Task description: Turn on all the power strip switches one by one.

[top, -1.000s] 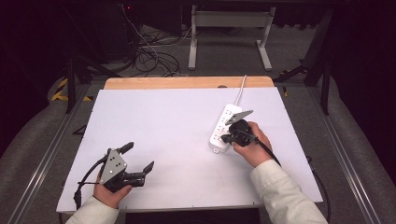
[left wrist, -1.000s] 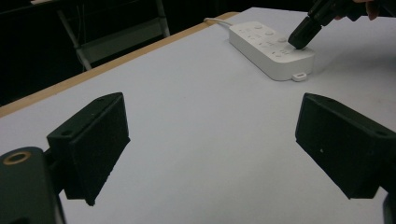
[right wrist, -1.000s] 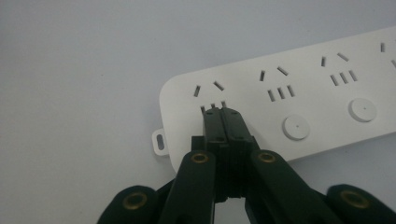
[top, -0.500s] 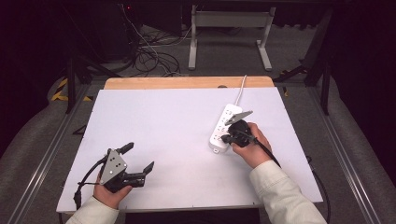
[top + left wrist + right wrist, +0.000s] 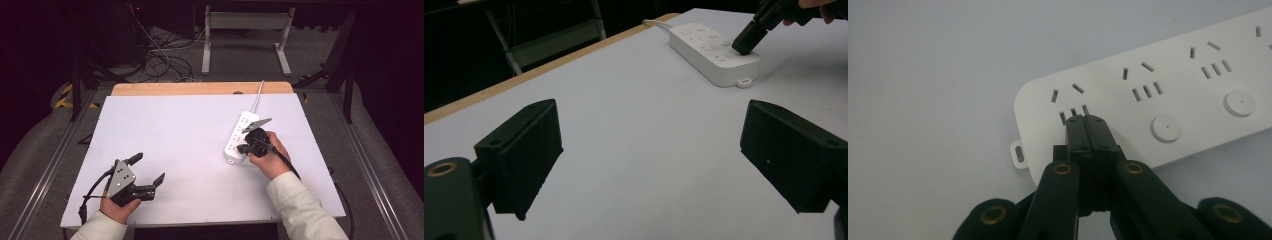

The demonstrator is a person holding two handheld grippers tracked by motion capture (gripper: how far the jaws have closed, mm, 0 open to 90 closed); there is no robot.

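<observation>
The white power strip point(image 5: 241, 138) lay toward the right side of the desk point(image 5: 175, 130), its cord running off the far edge, so it was within easy reach of the person's right hand alone. The right gripper point(image 5: 1086, 124) had its jaws pressed fully together with nothing between them, forming one blunt tip, and that tip rested on the strip's nearest end, just where a round button would sit in line with the others point(image 5: 1166, 128). To me it looked like a way to press a switch rather than grab anything. The left gripper point(image 5: 146, 171) sat low near the desk's front-left corner, jaws spread wide and empty, well apart from the strip, seemingly parked out of the way.
</observation>
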